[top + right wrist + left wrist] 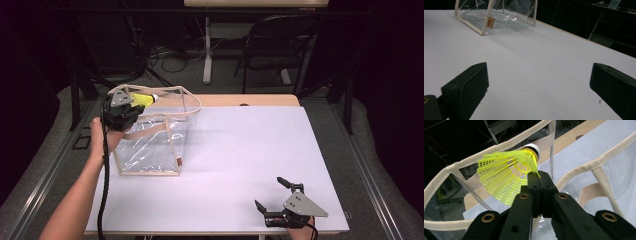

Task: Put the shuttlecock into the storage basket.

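Observation:
A yellow plastic shuttlecock point(509, 173) with a white-banded cork tip point(533, 149) is pinched by its skirt edge in my left gripper point(539, 177), which is shut on it. In the high view the left gripper point(121, 109) holds the shuttlecock point(141, 100) above the open top of a clear plastic tote bag point(150, 145) with cream webbing trim and handles point(185, 97). My right gripper point(272, 194) rests near the table's front right edge, open, nothing between its jaws. The bag point(496, 15) stands far off in the right gripper view.
A white sheet covers the table point(240, 150), with a wooden strip point(250, 100) showing along the far edge. A dark folding chair point(280, 50) and table legs stand on the floor behind. Grey carpet borders the table's sides.

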A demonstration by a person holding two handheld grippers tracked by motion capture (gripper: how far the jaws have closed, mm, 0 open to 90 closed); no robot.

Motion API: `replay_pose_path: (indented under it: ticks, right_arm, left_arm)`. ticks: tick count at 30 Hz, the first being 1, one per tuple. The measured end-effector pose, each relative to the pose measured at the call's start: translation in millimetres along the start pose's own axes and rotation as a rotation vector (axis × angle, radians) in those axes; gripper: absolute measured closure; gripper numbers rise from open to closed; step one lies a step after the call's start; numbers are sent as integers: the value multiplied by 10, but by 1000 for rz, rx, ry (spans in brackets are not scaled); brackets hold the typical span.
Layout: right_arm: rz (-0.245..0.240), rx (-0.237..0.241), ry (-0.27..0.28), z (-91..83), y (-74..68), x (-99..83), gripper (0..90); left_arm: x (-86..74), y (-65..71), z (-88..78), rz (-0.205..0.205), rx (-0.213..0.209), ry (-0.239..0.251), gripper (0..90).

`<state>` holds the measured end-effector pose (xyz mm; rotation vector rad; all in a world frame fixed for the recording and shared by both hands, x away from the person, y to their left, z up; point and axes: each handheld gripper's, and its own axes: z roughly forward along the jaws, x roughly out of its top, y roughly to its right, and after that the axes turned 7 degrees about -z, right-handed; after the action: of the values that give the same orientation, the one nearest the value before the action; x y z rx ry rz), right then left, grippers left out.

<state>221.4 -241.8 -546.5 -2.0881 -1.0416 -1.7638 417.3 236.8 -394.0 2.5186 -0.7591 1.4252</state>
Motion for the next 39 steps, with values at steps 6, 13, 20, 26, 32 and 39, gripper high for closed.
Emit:
replay_pose_path:
  ticks: [6,13,20,26,32,39]
  right_arm:
    - [0,0,-1,1,0,-1,18]
    - [-2,0,-2,3,0,0,18]
    - [0,2,-4,7,-2,-1,18]
    - [-6,2,-4,11,-3,-2,18]
    - [-6,4,-8,13,-3,-5,18]
    - [-7,4,-8,11,-5,-4,18]
  left_arm:
    - [-5,-31,42,-3,7,-15,890]
    - [-15,-56,92,-16,13,-25,887]
    - [-19,-69,151,-21,15,-42,883]
    - [-16,-75,199,-27,20,-49,882]
    - [2,-91,231,-33,17,-57,823]
    - [3,-92,211,-44,22,-24,571]
